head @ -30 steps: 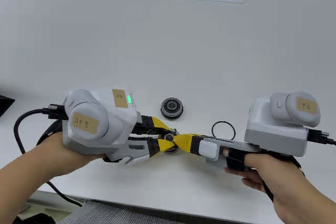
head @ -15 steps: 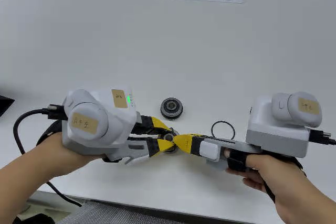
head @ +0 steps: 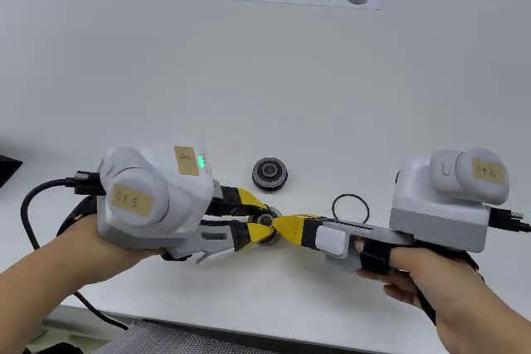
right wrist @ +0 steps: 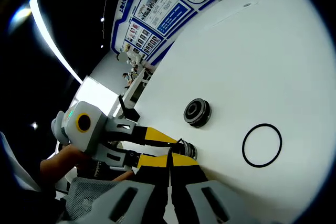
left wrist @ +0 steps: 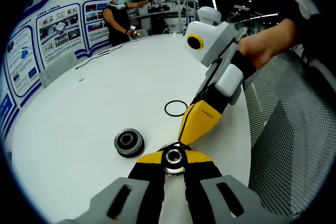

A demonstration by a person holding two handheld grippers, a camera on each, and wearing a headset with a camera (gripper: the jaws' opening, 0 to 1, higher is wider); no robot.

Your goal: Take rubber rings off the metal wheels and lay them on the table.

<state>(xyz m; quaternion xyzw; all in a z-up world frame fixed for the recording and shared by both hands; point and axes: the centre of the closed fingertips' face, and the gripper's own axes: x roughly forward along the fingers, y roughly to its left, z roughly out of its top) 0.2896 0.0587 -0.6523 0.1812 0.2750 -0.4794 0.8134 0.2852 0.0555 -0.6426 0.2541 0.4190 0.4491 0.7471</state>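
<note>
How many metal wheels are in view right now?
2: a clamped wheel in the left gripper; a loose wheel on the table beyond it. None seem hidden.

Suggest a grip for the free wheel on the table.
Probably the outer rim of the free wheel, pinched across from straight above: it lies flat, hub up, with bare table all round it and the loose ring lying apart.

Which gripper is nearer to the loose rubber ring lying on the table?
Right. The right gripper is just beside the rubber ring; the left gripper, clamping the metal wheel, is farther away.
</note>
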